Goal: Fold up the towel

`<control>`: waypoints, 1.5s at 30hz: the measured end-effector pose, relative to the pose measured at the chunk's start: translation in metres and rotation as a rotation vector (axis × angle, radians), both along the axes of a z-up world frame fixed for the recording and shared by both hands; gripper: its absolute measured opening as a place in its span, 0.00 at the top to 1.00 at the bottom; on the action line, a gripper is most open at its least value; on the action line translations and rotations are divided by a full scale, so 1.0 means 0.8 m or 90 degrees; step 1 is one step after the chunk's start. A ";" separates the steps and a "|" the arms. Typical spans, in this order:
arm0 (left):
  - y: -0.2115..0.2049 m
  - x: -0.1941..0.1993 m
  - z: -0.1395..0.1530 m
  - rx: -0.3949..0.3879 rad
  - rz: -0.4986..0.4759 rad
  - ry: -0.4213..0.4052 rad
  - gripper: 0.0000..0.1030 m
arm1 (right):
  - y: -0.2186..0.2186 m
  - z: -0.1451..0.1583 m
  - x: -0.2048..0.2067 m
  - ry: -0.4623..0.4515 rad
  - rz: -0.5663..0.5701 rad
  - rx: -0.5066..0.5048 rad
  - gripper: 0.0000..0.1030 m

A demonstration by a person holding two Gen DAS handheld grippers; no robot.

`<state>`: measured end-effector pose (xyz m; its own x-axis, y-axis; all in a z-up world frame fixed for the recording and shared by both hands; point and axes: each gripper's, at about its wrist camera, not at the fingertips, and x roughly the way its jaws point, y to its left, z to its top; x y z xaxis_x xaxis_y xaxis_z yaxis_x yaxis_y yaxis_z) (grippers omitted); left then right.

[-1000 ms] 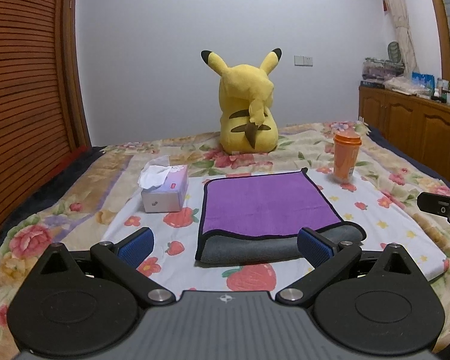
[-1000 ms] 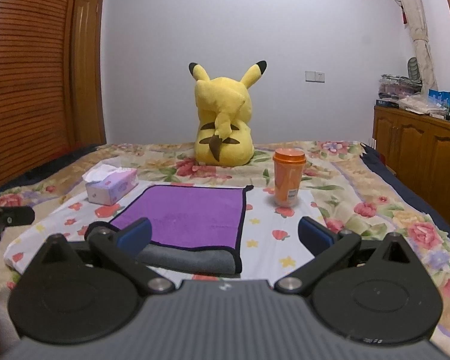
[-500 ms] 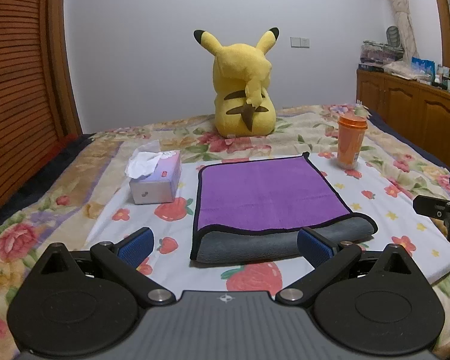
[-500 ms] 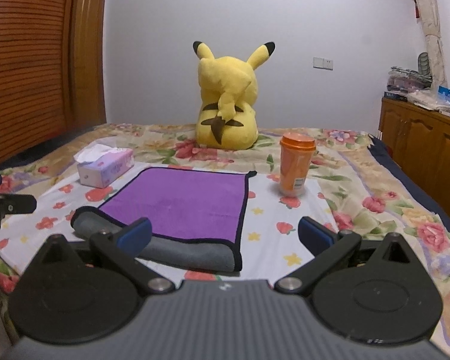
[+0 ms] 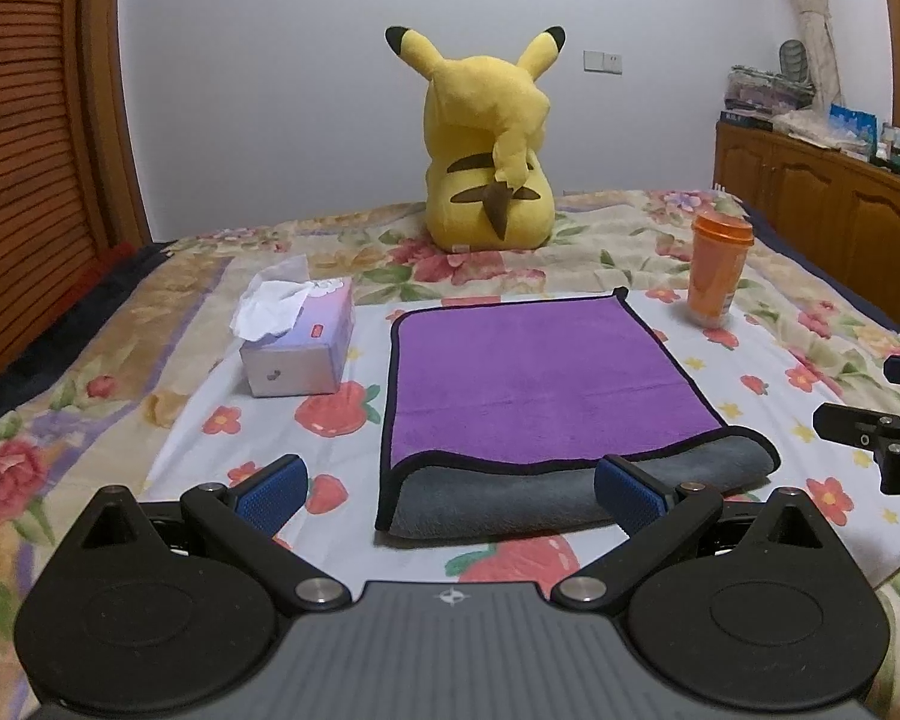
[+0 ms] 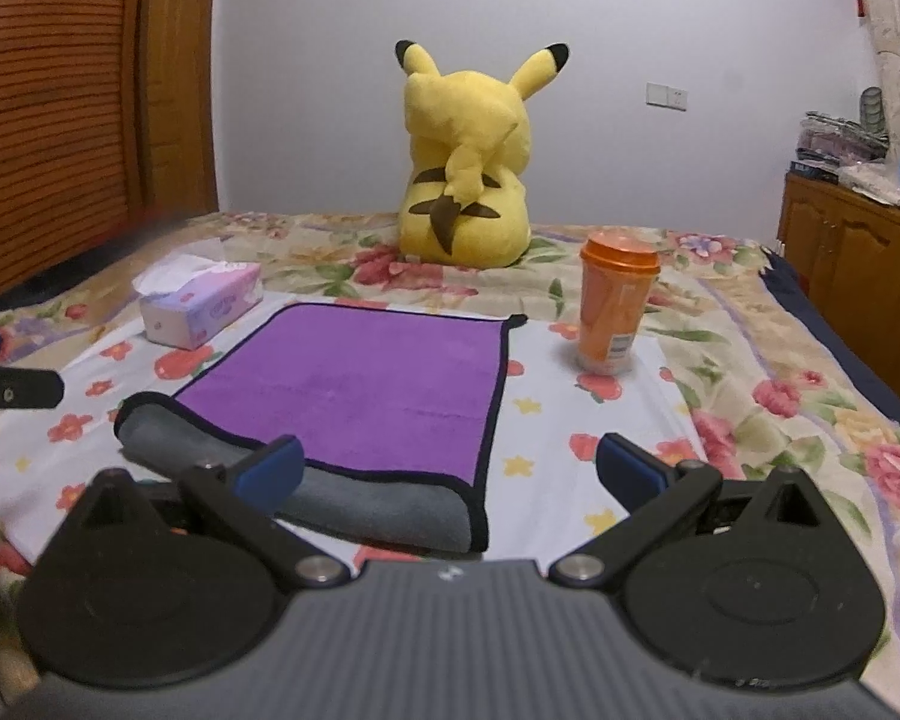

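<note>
The towel [image 5: 540, 384] lies on the bed, folded once, purple side up with a black hem, and its grey underside shows along the near fold. It also shows in the right wrist view [image 6: 360, 384]. My left gripper [image 5: 450, 489] is open and empty, above the towel's near left part. My right gripper [image 6: 447, 471] is open and empty, above the towel's near right corner. Each gripper's tip shows at the edge of the other's view.
A tissue box [image 5: 300, 342] stands left of the towel. An orange cup [image 5: 720, 276] stands to its right. A yellow plush toy [image 5: 486, 144] sits behind it. A wooden cabinet [image 5: 822, 192] runs along the right wall, beyond the flowered bedspread [image 5: 150, 324].
Both grippers have moved forward and lower toward the towel's near edge, still open. The towel has not moved.
</note>
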<state>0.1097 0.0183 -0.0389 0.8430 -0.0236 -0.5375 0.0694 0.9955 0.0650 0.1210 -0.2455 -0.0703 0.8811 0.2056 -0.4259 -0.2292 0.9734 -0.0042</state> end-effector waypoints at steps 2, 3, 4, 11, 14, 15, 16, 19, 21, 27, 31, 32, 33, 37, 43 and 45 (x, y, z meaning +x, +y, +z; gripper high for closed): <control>0.003 0.008 -0.003 -0.001 -0.001 0.007 0.00 | 0.003 -0.002 0.007 0.005 0.008 -0.003 0.00; 0.005 0.013 -0.005 -0.001 -0.001 0.011 0.00 | 0.005 -0.004 0.011 0.008 0.012 -0.005 0.00; 0.005 0.016 -0.007 0.000 -0.002 0.013 0.00 | 0.005 -0.005 0.014 0.011 0.016 -0.007 0.00; 0.012 0.041 -0.016 0.008 0.000 0.020 0.00 | 0.011 -0.012 0.034 0.021 0.038 -0.010 0.00; 0.017 0.053 -0.019 0.008 0.002 0.025 0.00 | 0.015 -0.017 0.045 0.034 0.046 -0.014 0.00; 0.019 0.057 -0.019 0.005 0.002 0.026 0.00 | 0.016 -0.018 0.047 0.038 0.047 -0.015 0.00; 0.021 0.060 -0.020 0.001 0.001 0.029 0.00 | 0.017 -0.020 0.051 0.041 0.049 -0.018 0.00; 0.026 0.067 -0.024 -0.009 0.000 0.039 0.02 | 0.021 -0.024 0.059 0.052 0.055 -0.024 0.00; 0.028 0.073 -0.027 -0.013 0.001 0.049 0.03 | 0.022 -0.028 0.063 0.057 0.058 -0.027 0.00; 0.037 0.088 -0.035 -0.030 -0.001 0.078 0.09 | 0.023 -0.037 0.080 0.081 0.055 -0.034 0.00; 0.040 0.097 -0.042 -0.032 -0.005 0.098 0.15 | 0.019 -0.043 0.090 0.100 0.050 -0.028 0.00; 0.040 0.100 -0.044 -0.032 -0.006 0.103 0.16 | 0.017 -0.044 0.092 0.105 0.049 -0.026 0.00; 0.041 0.102 -0.046 -0.030 -0.007 0.105 0.17 | 0.016 -0.045 0.094 0.108 0.049 -0.024 0.00; 0.042 0.110 -0.054 -0.023 -0.013 0.112 0.26 | 0.015 -0.049 0.101 0.124 0.052 -0.019 0.11; 0.046 0.121 -0.064 -0.022 -0.016 0.126 0.39 | 0.014 -0.059 0.111 0.161 0.062 -0.016 0.14; 0.050 0.124 -0.067 -0.027 -0.013 0.130 0.43 | 0.013 -0.061 0.114 0.172 0.064 -0.012 0.15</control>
